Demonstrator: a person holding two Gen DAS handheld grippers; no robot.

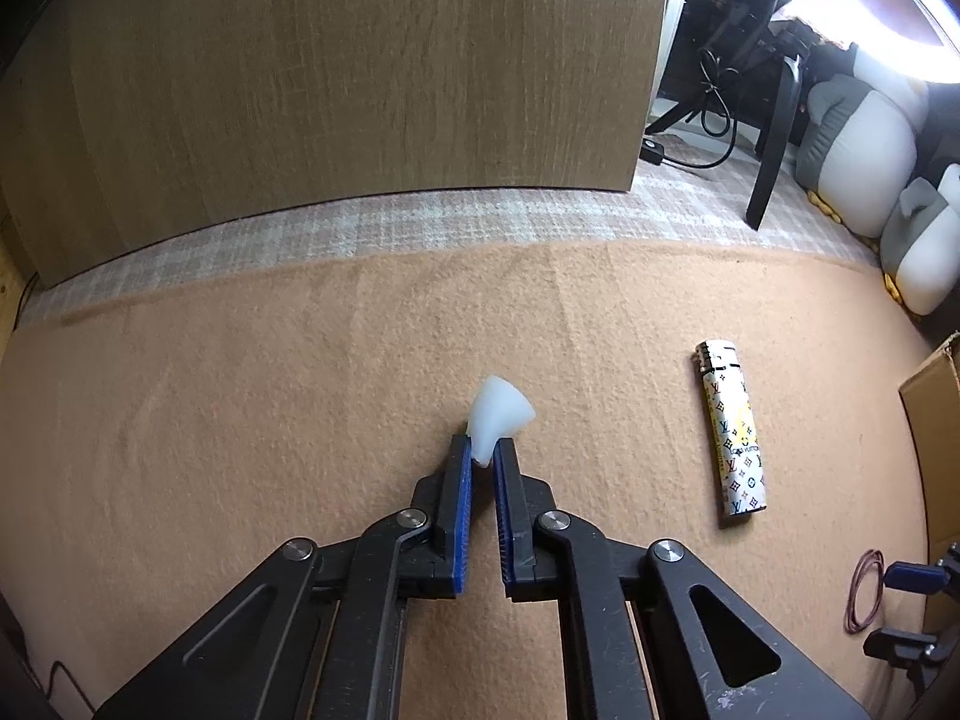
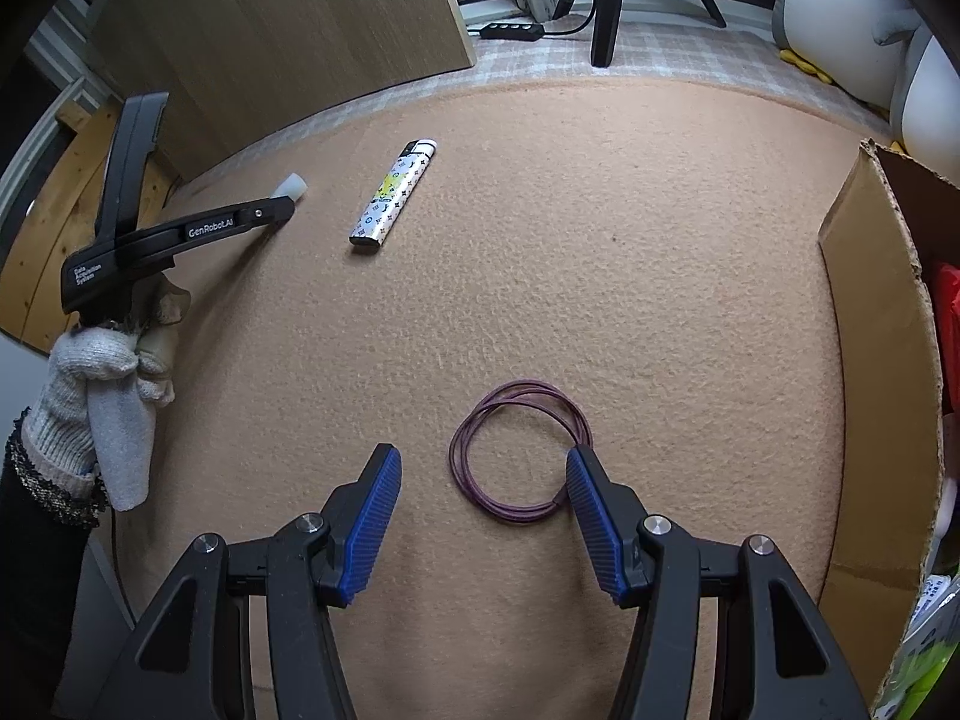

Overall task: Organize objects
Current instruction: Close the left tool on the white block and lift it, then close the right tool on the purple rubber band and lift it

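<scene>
A small white translucent cone-shaped piece (image 1: 499,414) sticks out from the tips of my left gripper (image 1: 485,450), whose blue pads are shut on its narrow end just above the tan felt mat (image 1: 240,420). The right wrist view shows the same white piece (image 2: 291,186) at the far left. A patterned lighter (image 1: 731,432) lies to the right of it, also visible as the lighter (image 2: 393,195) in the right view. My right gripper (image 2: 483,483) stands open over a purple rubber band loop (image 2: 516,450), with the right pad by the loop's edge.
A cardboard box (image 2: 882,360) with items inside stands at the mat's right edge. A wooden panel (image 1: 336,72) rises behind the mat. Chair legs (image 1: 774,138), cables and white-grey cushions (image 1: 858,144) lie on the checked carpet beyond. A gloved hand (image 2: 102,384) holds the left gripper.
</scene>
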